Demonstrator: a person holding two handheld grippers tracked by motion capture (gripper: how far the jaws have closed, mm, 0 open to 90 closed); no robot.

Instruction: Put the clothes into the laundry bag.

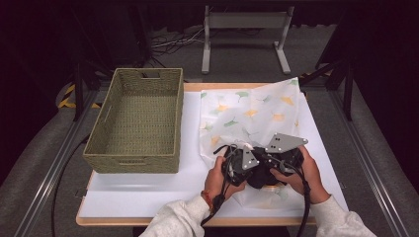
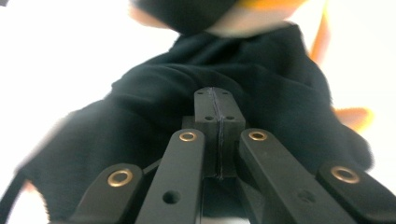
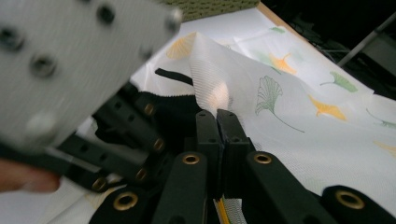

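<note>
Overhead, the high view shows a table [image 1: 148, 195] with a woven basket [image 1: 136, 121] at its left and a white leaf-printed cloth [image 1: 249, 116] spread at its right. At the cloth's near edge the two hands meet over a black garment [image 1: 262, 175]: the left gripper [image 1: 240, 163] and the right gripper [image 1: 284, 150] sit just beside each other, each under its grey plate, cables trailing back toward the sleeves. From this height the jaws themselves are hidden under the plates and hands. Closer in, the left gripper view gives what the high one cannot: the left gripper [image 2: 218, 100] has its jaws pressed flat together, their tips against a fold of the black garment [image 2: 261, 79], and it looks as if a bit of the fabric is pinched between them, though the blur leaves that unsure. Bright cloth [image 2: 70, 56] lies around the garment. Lastly, the right gripper view shows the right gripper [image 3: 217, 119] with its jaws closed tight on a raised peak of the printed cloth [image 3: 289, 93], which stands up from the tips. Left of them lie the black garment [image 3: 173, 109], the left gripper's blurred grey plate [image 3: 74, 60], and a corner of the basket [image 3: 210, 7] at the top.
</note>
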